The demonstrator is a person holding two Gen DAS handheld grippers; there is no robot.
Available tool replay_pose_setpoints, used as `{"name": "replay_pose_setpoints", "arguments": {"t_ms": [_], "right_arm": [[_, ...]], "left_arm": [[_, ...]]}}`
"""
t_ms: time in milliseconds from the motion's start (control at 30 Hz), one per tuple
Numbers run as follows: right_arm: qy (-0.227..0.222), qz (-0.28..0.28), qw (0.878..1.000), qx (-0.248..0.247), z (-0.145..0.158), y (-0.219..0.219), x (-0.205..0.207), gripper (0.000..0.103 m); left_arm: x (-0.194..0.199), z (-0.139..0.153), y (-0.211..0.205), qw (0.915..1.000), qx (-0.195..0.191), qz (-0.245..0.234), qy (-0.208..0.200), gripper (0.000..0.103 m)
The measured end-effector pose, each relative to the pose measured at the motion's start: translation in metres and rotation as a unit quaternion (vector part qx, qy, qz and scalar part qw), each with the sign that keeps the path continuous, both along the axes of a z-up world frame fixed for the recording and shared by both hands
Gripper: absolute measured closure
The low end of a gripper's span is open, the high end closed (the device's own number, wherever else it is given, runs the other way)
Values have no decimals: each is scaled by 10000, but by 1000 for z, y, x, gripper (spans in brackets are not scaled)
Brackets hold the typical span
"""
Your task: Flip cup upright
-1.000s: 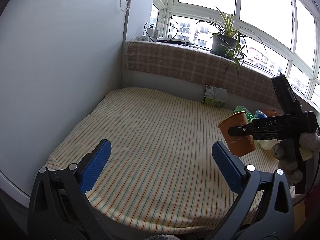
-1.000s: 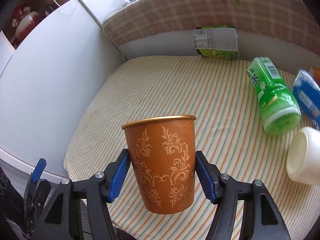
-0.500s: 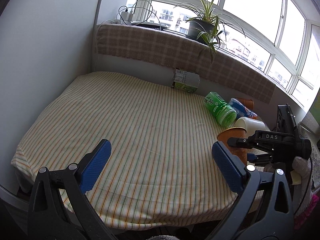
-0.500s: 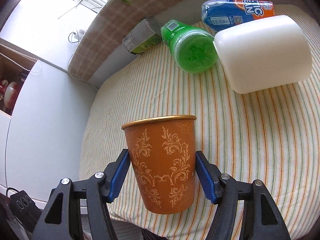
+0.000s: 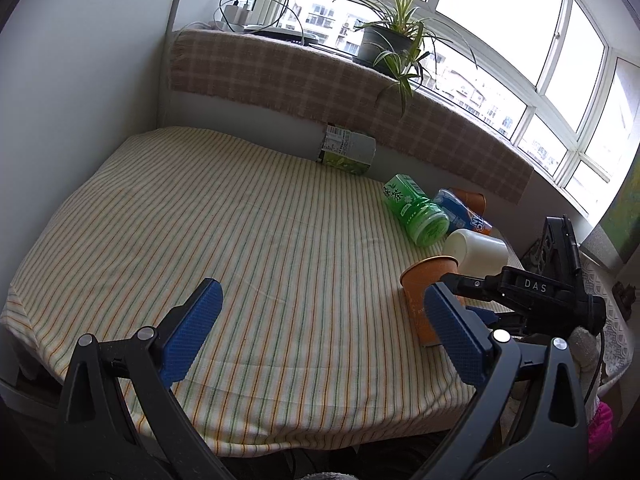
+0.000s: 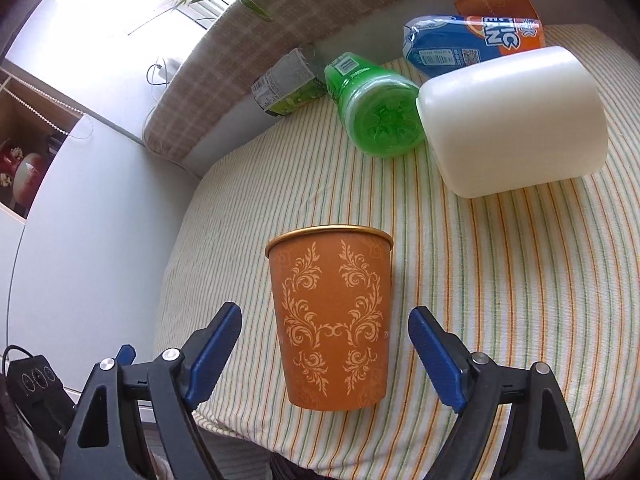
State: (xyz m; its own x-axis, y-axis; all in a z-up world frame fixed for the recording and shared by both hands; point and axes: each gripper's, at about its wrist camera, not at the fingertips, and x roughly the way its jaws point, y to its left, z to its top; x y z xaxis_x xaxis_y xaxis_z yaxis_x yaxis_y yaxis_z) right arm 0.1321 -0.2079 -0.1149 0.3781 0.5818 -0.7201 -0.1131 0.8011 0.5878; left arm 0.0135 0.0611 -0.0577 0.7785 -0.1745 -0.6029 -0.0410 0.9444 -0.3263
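Near the front right edge of the table, which is covered by a striped cloth, the orange cup is seen standing upright with its gold-rimmed mouth upward and its base resting on the cloth. In the right wrist view, the cup is located between the two blue pads of the right gripper, and a clear gap is visible on each side, so the pads are spread and no contact with the cup wall is made. In the left wrist view, the same cup is partly covered by the near pad of the left gripper and by the black body of the right gripper. The left gripper is held wide apart above the front of the table, and nothing is held between its pads.

Beyond the cup, a white cup is observed lying on its side. Beside it, a green bottle is laid on its side with its base turned toward the right wrist camera. A blue and orange bottle is lying behind the white cup, and a second orange cup is found behind that, against the rear ledge. A small green carton is set against the ledge, which is draped in a checked cloth. A potted plant is placed on the windowsill above.
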Motion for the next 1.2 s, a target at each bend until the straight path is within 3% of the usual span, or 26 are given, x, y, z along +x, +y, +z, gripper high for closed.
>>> {"name": "replay_pose_setpoints", "arguments": {"t_ms": [133,267,333,467,600,733,967,1200], "right_arm": [[-613,-18,9970,-475,22,-12,-27,14],[-1141,-136,9873,-1093,39,-26,-59,14],[-1308,-243,9817,-1365,45,-34,-72,14],[-1401,-523,9758,-1597,49,-56,-94,14],[-1288,-740,9766,-1558,48,-74,-105,13],[-1186,-892,9774,-1506,44,-84,-106,13],[-1127,-944,9784,-1455,38,-89,-108,13],[-1055,-954,9798,-1406,33,-92,-108,13]], "left_arm": [[14,-3,-9,9993,-316,-173,88,1],[30,-7,-31,9972,-445,-545,249,1],[40,-11,-40,9933,-708,-800,440,1],[62,-24,-49,9777,-1498,-1143,923,5],[84,-41,-57,9618,-2024,-1263,1344,6],[103,-61,-61,9371,-2643,-1358,1834,15],[126,-76,-73,9249,-2819,-1340,2173,18],[135,-80,-82,9254,-2703,-1377,2272,21]]}}
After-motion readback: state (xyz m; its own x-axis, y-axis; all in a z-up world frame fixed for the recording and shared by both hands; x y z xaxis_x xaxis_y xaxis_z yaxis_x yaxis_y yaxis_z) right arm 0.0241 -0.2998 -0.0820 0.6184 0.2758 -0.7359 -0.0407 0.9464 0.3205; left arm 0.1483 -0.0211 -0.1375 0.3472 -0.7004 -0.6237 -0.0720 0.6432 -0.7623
